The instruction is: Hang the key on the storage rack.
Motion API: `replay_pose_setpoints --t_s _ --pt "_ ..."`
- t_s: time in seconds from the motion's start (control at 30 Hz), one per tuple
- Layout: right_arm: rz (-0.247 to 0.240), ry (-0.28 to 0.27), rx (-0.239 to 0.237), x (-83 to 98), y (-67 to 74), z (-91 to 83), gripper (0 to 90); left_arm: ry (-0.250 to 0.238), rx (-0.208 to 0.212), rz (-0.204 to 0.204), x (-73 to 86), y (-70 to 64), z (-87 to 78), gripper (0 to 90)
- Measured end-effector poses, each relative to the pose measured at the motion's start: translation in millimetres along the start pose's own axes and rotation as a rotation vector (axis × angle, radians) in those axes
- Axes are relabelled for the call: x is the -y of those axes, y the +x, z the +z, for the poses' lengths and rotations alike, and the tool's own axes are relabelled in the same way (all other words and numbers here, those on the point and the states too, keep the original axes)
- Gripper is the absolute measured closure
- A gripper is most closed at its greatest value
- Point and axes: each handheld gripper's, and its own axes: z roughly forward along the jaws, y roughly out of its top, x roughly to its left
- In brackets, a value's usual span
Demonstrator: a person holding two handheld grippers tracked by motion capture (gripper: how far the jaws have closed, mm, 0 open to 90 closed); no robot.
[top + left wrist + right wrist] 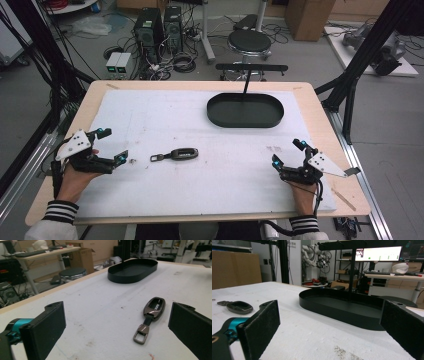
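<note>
Lying left of centre in the high view, the key fob point(182, 154) rests flat on the white mat point(200, 185), its metal clip point(157, 158) pointing toward the left gripper point(109, 146). That gripper sits at the lower left, jaws spread wide, holding nothing, near the fob but apart from it. At the lower right, the right gripper point(288, 154) also has its jaws apart and empty, close to the mat's right border. Bare mat runs wide between the two grippers. The black oval tray point(245, 111) stands in the upper middle, well apart from the fob, short of the table's far edge.
</note>
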Motion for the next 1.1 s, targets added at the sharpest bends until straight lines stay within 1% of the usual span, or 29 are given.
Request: replay_pose_setpoints --t_s 0.03,0.07,0.1,0.13,0.17,0.2,0.23,0.27,0.33,0.43,0.47,0.53,0.6,0.67,0.7,0.77,0.83,0.93,0.97,1.0,1.1 --pt "-0.001 0.0 0.0 0.0 -0.1 0.0 2.0 0.015 0.016 0.0 -4.2 0.8 1.7 1.7" --pt "-0.002 0.0 0.0 0.0 -0.1 0.0 2.0 0.042 0.032 -0.006 -8.6 1.4 3.6 1.7" --pt "-0.003 0.0 -0.001 0.0 -0.1 0.0 2.0 0.074 0.056 -0.011 -12.6 2.0 6.1 1.7" --pt "-0.003 0.0 -0.001 0.0 -0.1 0.0 2.0 0.074 0.056 -0.011 -12.6 2.0 6.1 1.7" --pt "-0.001 0.0 0.0 0.0 -0.1 0.0 2.0 0.11 0.09 0.017 -19.1 1.6 11.4 1.7" --pt "-0.008 -0.003 0.004 0.0 -0.7 0.1 2.0 0.128 0.101 0.031 -22.1 1.3 13.9 1.7" --pt "-0.001 0.0 0.0 0.0 0.0 0.0 2.0 0.128 0.101 0.031 -22.1 1.3 13.9 1.7" --pt "-0.002 0.0 0.0 0.0 0.0 0.0 2.1 0.159 0.116 0.05 -27.7 1.4 19.5 1.7" --pt "-0.003 -0.002 0.001 0.0 -0.5 0.0 2.0 0.18 0.126 0.064 -32.1 0.5 25.2 1.7" --pt "-0.002 0.001 0.0 0.0 0.0 -0.1 2.0 0.234 0.143 0.103 -37.7 -1.1 34.8 1.7" --pt "0.0 0.001 0.0 0.0 0.1 -0.1 2.0 0.245 0.151 0.108 -39.1 -1.7 37.9 1.7" --pt "-0.003 0.0 0.0 0.0 0.0 0.0 2.0 0.264 0.185 0.111 -41.0 -2.9 43.8 1.7" --pt "-0.002 0.0 0.0 0.0 0.0 0.0 2.1 0.29 0.207 0.135 -41.8 -5.4 49.4 1.7" --pt "-0.001 0.0 0.001 0.0 0.0 0.0 2.0 0.311 0.232 0.142 -41.7 -7.8 55.4 1.7" --pt "-0.001 0.0 0.0 0.0 0.0 0.0 2.0 0.323 0.241 0.144 -41.9 -9.0 58.3 1.7" --pt "-0.003 0.0 0.0 0.0 -0.1 0.0 2.0 0.348 0.258 0.163 -44.1 -9.5 64.0 1.7" --pt "-0.003 -0.001 -0.001 0.0 -0.1 0.1 2.0 0.366 0.271 0.164 -46.5 -10.7 70.0 1.7" --pt "-0.001 0.0 0.0 0.0 0.0 0.0 2.0 0.414 0.295 0.199 -51.1 -13.3 79.4 1.7" --pt "-0.001 -0.001 -0.001 0.1 -0.1 0.1 2.1 0.42 0.302 0.2 -52.0 -15.0 82.8 1.7" --pt "-0.002 0.0 -0.001 0.0 -0.1 0.0 2.0 0.435 0.309 0.215 -53.3 -15.9 86.0 1.8" --pt "0.0 -0.001 -0.001 0.1 -0.1 0.1 2.0 0.474 0.326 0.236 -55.2 -19.3 95.9 2.9"
